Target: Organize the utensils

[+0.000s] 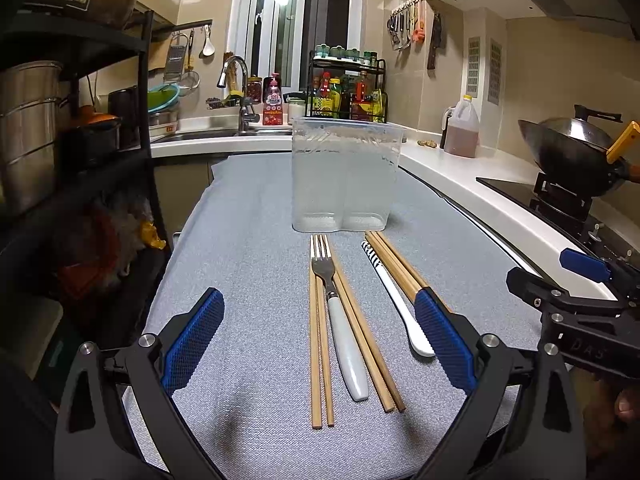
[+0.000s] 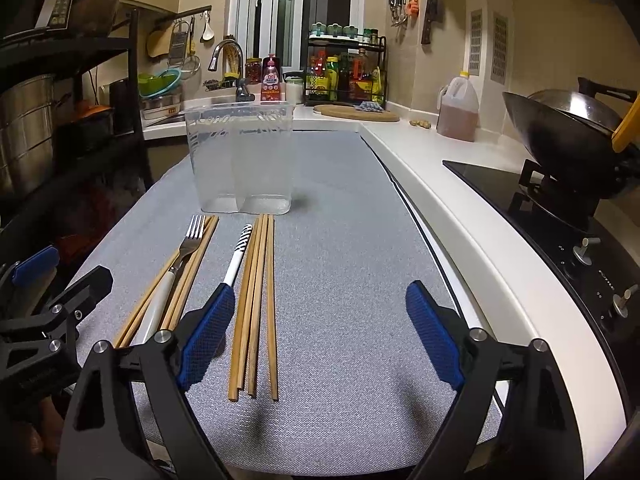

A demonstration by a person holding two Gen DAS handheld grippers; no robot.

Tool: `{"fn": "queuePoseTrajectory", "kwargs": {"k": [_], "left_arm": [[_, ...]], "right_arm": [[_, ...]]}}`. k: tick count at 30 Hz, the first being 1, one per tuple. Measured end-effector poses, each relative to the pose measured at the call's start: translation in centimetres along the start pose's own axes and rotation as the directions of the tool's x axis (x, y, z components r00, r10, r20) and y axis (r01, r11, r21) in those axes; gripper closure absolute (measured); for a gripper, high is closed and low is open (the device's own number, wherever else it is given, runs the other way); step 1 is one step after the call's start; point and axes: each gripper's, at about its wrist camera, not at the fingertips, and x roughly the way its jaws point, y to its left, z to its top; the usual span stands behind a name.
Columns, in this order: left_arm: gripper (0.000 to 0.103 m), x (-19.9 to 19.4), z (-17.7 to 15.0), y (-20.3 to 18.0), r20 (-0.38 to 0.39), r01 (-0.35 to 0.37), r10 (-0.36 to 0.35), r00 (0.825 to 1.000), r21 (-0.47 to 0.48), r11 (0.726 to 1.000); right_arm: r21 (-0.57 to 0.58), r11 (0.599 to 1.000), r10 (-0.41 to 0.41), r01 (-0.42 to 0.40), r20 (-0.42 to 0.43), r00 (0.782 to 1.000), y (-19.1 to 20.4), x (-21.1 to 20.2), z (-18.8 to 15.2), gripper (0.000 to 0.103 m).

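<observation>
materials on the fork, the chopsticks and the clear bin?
Fork: head looks like bare metal, grey with a dull shine; handle is smooth glossy white, plastic or ceramic, can't tell which.
Chopsticks: likely wood or bamboo, tan, matte, square-cut ends.
Bin: cloudy see-through plastic, thin walls, with a divider visible through the front.

Black hand-held gripper (image 1: 320, 340), blue textured pads (image 1: 196, 336), silver screws.

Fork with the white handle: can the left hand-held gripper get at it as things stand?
Probably yes: the left hand-held gripper is open above the fork, nothing over it, though chopsticks lie close along both sides.
</observation>
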Motion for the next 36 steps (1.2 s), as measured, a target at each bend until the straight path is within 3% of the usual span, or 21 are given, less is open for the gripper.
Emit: {"fn": "queuePoseTrajectory", "kwargs": {"k": [10, 18, 20, 25, 29, 31, 36], "left_arm": [[0.01, 0.1, 0.0, -0.2, -0.002, 0.001, -0.001, 1.0, -0.002, 1.0], [0.018, 0.3, -0.2, -0.7, -0.012, 0.026, -0.026, 1.0, -0.001, 1.0], [0.03, 0.5, -0.5, -0.3, -0.021, 0.027, -0.027, 0.999, -0.006, 1.0], [0.06, 2.5, -1.3, 1.5, -0.122, 0.032, -0.039, 0.992, -0.063, 0.998], [0.081, 3.8, -2.3, 2.4, -0.191, 0.05, -0.07, 0.979, -0.109, 0.993], [0.088, 4.1, -2.8, 2.6, -0.221, 0.057, -0.083, 0.972, -0.121, 0.991], [0.091, 5.4, -3.9, 2.6, -0.297, 0.065, -0.1, 0.95, -0.125, 0.99]], "right_arm": [[0.004, 1.0, 0.001, -0.001, -0.002, 1.0, -0.1, 0.1, -0.2, 0.023], [0.023, 0.999, 0.047, -0.046, -0.024, 0.999, -0.3, 0.6, -0.2, 0.027], [0.043, 0.997, 0.068, -0.065, -0.054, 0.996, -0.6, 1.2, -0.2, 0.033], [0.092, 0.985, 0.158, -0.143, -0.175, 0.972, -1.2, 3.6, -1.1, 0.062], [0.116, 0.973, 0.222, -0.198, -0.252, 0.942, -0.8, 5.4, -2.2, 0.069], [0.11, 0.972, 0.232, -0.21, -0.268, 0.935, -0.3, 5.7, -2.6, 0.074], [0.08, 0.974, 0.228, -0.214, -0.288, 0.93, 0.4, 6.2, -3.1, 0.08]]}}
